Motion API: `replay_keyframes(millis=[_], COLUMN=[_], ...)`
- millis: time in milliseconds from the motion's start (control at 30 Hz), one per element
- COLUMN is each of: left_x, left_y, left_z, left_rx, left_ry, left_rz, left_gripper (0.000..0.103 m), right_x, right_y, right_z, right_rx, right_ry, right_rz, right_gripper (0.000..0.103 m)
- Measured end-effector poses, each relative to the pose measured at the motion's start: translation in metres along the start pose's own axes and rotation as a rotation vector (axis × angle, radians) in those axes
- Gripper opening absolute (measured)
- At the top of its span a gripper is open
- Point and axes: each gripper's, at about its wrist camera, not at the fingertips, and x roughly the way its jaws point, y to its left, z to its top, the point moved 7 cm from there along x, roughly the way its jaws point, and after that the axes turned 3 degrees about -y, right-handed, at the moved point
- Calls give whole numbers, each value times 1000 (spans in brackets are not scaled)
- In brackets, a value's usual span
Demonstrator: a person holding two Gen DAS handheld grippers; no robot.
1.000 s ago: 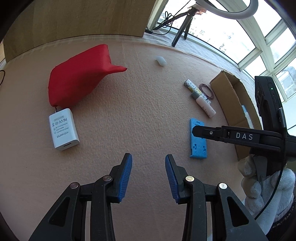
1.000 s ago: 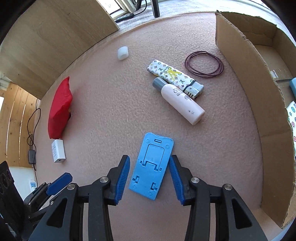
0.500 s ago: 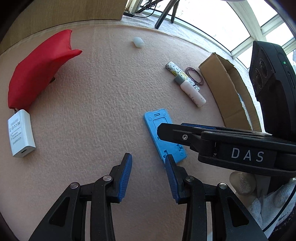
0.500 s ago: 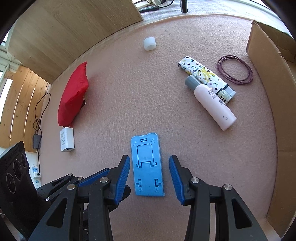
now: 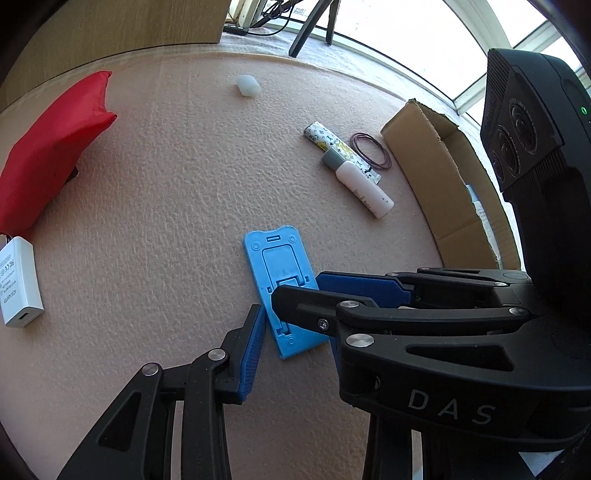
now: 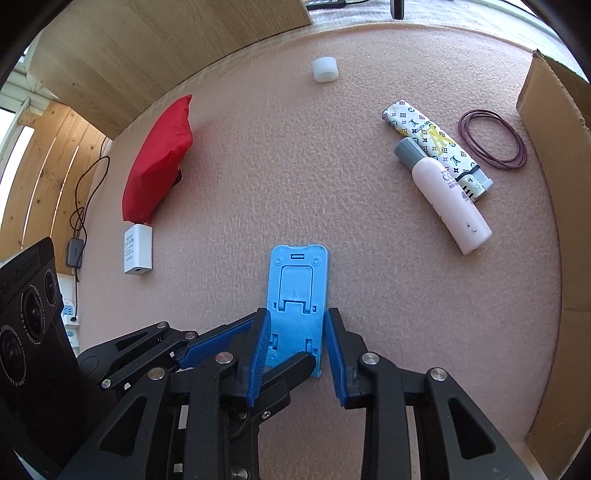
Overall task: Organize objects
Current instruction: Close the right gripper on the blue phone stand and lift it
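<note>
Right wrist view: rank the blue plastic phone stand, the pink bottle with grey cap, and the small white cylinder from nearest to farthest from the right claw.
1. Blue plastic phone stand, between the right claw's fingers.
2. Pink bottle with grey cap, ahead right.
3. Small white cylinder, far ahead.

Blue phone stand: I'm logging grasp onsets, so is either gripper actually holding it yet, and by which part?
Not clearly. The right gripper straddles the near end of the blue phone stand, jaws open along its long edges. The left gripper is open beside it.

A sunlit home room, probably a glazed balcony. Curved windows (image 5: 424, 33) fill the upper right; wood panelling (image 6: 40, 155) and a wall socket (image 6: 68, 314) appear at left. A pink-covered worktop (image 6: 295, 177) carries household oddments.
</note>
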Motion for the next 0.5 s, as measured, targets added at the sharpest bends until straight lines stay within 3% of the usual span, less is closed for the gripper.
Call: replay_keyframes(millis=[500], left_x=[-20], left_y=[-45], left_z=[18], left_rx=[32], left_ry=[-83], left_rz=[-9], left_gripper=[38], right_x=[-59], right_y=[-16], right_z=[6], right_rx=[-1], right_ry=[-120], right_rz=[8], right_gripper=[28])
